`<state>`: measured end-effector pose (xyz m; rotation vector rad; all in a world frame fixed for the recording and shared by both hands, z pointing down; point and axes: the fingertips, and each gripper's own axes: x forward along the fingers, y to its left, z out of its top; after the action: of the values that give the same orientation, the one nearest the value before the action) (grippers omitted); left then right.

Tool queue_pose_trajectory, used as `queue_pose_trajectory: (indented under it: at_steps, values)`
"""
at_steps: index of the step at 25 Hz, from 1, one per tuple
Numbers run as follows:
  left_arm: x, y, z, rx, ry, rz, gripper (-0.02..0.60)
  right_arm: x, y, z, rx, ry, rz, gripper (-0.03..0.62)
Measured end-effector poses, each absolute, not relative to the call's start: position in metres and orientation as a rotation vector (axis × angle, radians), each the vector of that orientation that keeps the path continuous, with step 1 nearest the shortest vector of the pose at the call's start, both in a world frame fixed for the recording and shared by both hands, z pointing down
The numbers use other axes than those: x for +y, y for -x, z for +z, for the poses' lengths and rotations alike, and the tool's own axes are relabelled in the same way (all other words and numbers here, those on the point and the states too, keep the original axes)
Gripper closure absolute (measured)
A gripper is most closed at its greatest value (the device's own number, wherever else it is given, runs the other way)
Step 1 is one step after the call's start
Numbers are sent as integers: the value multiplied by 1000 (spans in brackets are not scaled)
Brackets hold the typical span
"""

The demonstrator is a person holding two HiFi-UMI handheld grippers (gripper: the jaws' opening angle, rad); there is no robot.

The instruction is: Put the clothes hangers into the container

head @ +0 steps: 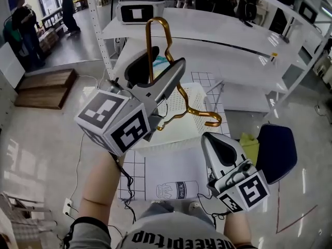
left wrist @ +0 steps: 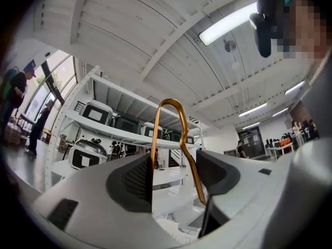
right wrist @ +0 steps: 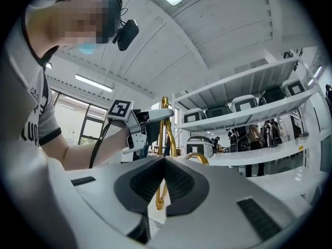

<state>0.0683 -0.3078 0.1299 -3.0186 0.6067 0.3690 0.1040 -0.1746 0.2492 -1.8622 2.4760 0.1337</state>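
Observation:
A gold wire clothes hanger is raised high over the table, hook upward. My left gripper is shut on its hook, and in the left gripper view both wires of the hanger run between the pads. My right gripper is lower right, jaws together at the hanger's lower end; a short piece of the hanger's gold wire shows in the slit between its pads. Beneath the hanger stands the white perforated container.
A sheet with a milk-carton drawing lies on the gridded mat near me. White shelving with rice cookers stands behind. At the right are a dark blue chair and a yellow-green item. People stand far left.

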Motion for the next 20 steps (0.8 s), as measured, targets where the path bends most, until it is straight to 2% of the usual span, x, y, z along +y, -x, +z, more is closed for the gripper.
queue_pose_trajectory:
  at_steps: [20]
  values:
    - [-370,-116,265,527,3085,-62,291,-228,-111,274,2431,1970,21,582]
